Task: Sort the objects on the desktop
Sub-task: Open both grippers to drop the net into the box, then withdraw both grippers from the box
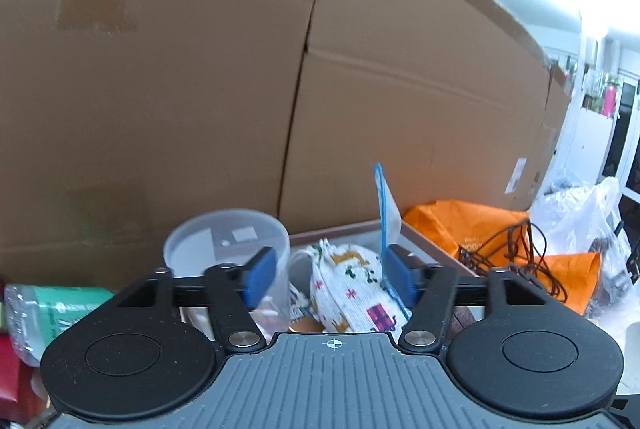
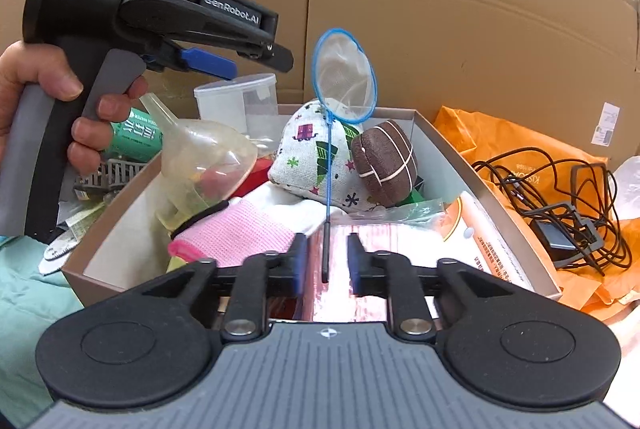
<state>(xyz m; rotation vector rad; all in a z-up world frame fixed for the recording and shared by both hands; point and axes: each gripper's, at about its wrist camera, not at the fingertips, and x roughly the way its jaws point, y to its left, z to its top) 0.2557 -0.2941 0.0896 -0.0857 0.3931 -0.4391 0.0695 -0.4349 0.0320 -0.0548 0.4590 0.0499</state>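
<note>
Standing upright in the box (image 2: pixel 432 133), the small blue net (image 2: pixel 345 77) has its thin black handle between the right gripper (image 2: pixel 323 259) pads, which stand apart from it without touching. Just behind the net lie a patterned pouch (image 2: pixel 308 157) and a brown ball (image 2: pixel 386 163). The left gripper (image 1: pixel 326 275), gripped by a hand (image 2: pixel 52 89), hangs spread wide over the pouch, grasping nothing.

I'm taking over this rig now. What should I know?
Left hand-held gripper: open, empty, over the printed pouch.
Right hand-held gripper: jaws apart, the net handle stands between them; grip not clear.
Box holds the pouch, net, funnel, pink glove and brown ball.
Done: nothing visibly sorted.
Left: everything.
</note>
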